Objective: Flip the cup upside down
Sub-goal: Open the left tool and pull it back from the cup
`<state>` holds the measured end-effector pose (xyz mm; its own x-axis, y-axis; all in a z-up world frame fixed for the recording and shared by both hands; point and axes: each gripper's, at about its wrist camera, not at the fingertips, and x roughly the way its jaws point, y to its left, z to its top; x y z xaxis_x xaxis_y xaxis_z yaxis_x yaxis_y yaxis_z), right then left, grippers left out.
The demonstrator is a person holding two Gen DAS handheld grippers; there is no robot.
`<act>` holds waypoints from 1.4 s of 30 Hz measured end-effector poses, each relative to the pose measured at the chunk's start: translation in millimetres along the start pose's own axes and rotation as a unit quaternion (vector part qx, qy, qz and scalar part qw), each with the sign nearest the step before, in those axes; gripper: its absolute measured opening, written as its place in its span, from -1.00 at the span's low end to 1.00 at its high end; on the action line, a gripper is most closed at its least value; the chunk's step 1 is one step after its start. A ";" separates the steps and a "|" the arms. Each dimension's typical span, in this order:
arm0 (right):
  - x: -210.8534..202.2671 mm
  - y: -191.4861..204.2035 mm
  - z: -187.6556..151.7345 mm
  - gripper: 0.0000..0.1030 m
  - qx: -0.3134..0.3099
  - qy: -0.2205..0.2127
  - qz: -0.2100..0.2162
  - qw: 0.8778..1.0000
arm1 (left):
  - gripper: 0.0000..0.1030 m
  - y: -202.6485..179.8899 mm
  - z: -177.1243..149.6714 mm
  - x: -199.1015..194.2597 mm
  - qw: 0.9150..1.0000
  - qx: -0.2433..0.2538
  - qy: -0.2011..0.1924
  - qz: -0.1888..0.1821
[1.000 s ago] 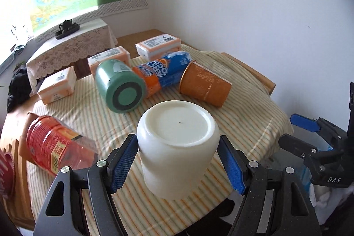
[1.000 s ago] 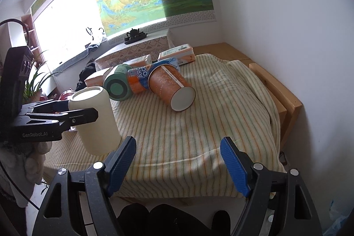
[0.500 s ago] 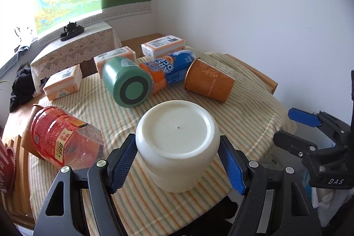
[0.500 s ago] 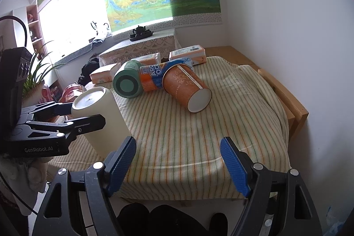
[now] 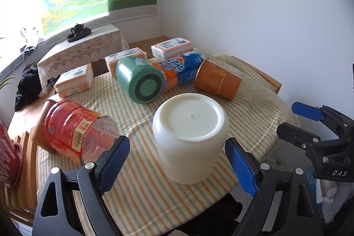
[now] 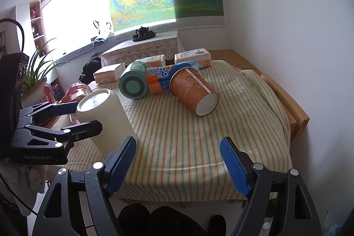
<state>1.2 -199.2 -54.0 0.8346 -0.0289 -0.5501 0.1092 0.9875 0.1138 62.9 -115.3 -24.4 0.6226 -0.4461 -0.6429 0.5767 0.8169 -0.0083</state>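
Note:
A cream cup (image 5: pixel 190 138) stands upside down, base up, on the striped tablecloth (image 5: pixel 254 125) near the table's front edge. My left gripper (image 5: pixel 179 160) is open, its blue pads a clear gap from each side of the cup. In the right wrist view the cup (image 6: pixel 106 118) stands at the left with the left gripper (image 6: pixel 66 116) around it. My right gripper (image 6: pixel 178 160) is open and empty over the table's near edge, to the right of the cup; it also shows in the left wrist view (image 5: pixel 309 123).
An orange paper cup (image 5: pixel 218 82), a blue-orange snack canister (image 5: pixel 179 72), a green can (image 5: pixel 140 80) and a red-labelled jar (image 5: pixel 77 129) lie on their sides behind and left of the cup. Orange-white boxes (image 5: pixel 74 80) lie further back. A white wall is right.
The left gripper lowered the cup onto the cloth, then opened its jaws and let it go. The right gripper drew slightly closer to the table.

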 end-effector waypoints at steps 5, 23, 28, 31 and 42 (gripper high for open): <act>-3.3 12.2 2.0 0.46 -0.014 -0.010 -0.003 1.000 | 0.75 12.3 -13.7 -21.8 0.999 -0.027 -0.015 0.036; -13.9 45.3 2.1 0.47 -0.031 -0.053 -0.011 0.998 | 0.78 33.9 -63.3 -108.5 0.972 -0.122 -0.114 0.168; -24.1 47.8 1.9 0.58 -0.032 -0.085 -0.023 0.996 | 0.88 29.6 -69.0 -121.4 0.958 -0.139 -0.146 0.204; -30.4 47.6 1.6 0.60 -0.027 -0.100 -0.028 0.994 | 0.89 27.7 -71.6 -124.6 0.952 -0.146 -0.157 0.219; -41.4 44.1 2.3 0.72 -0.020 -0.130 -0.045 0.990 | 0.94 27.8 -77.6 -115.2 0.949 -0.154 -0.149 0.231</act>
<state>-27.4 -154.7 -24.3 0.9337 -0.1513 -0.3244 0.1725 0.9843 0.0373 -33.8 -12.8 -10.0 0.9199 -0.0614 -0.3873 0.0532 0.9981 -0.0319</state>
